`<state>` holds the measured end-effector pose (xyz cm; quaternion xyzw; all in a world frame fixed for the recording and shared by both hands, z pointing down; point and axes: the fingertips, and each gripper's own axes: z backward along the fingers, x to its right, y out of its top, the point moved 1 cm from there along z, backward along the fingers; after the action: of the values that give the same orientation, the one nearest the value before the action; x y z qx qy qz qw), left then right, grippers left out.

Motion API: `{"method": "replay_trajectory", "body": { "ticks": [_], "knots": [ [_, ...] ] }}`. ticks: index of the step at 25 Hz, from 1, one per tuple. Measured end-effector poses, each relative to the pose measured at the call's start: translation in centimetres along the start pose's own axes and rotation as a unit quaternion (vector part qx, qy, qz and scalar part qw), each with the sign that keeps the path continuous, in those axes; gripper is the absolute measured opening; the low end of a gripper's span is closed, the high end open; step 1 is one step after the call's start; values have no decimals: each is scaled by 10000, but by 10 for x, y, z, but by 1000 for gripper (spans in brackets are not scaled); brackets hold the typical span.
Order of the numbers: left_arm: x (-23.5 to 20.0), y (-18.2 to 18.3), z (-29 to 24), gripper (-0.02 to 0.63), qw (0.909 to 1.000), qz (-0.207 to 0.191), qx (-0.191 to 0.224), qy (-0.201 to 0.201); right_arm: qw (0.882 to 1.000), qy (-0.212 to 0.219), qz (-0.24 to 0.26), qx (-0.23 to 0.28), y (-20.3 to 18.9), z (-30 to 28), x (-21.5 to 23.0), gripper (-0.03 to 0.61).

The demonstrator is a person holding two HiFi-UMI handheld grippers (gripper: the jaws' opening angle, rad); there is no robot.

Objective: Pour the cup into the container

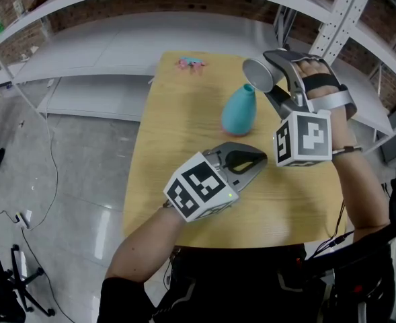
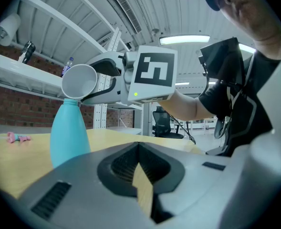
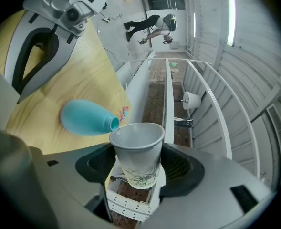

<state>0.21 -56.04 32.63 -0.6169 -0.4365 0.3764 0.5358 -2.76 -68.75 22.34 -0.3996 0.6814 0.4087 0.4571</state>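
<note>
A teal bottle-shaped container [image 1: 239, 110] stands upright on the wooden table [image 1: 184, 133]. My right gripper [image 1: 268, 79] is shut on a white paper cup [image 1: 257, 75], tipped on its side with its mouth just above the container's neck. In the right gripper view the cup [image 3: 138, 154] sits between the jaws of the right gripper [image 3: 138, 171], with the container [image 3: 85, 118] beyond it. The left gripper view shows the cup [image 2: 80, 81] over the container's [image 2: 69, 132] top. My left gripper [image 1: 255, 160] hovers low near the container's base, jaws together, holding nothing.
A small pink object [image 1: 191, 63] lies at the table's far edge. White metal shelving [image 1: 117, 46] runs behind the table, with an upright post [image 1: 339, 12] at the right. Grey floor [image 1: 70, 180] with cables lies to the left.
</note>
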Motion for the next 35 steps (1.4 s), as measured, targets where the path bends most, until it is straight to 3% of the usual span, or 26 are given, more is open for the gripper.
{"method": "replay_trajectory", "body": {
  "ticks": [9,20,28,35],
  "knots": [
    [0,-1,0,-6,10000,0,-7,1,9999,-104,98,68,4,0,2,299],
    [1,0,0,-6,10000,-8,1,-3,9905,-640,1220,-31,12,4,2,299],
    [1,0,0,-6,10000,-9,3,-2,9841,-707,1625,-87,13,5,-2,298],
    [1,0,0,-6,10000,-5,-2,-3,9943,-646,844,100,10,7,0,299]
  ]
}}
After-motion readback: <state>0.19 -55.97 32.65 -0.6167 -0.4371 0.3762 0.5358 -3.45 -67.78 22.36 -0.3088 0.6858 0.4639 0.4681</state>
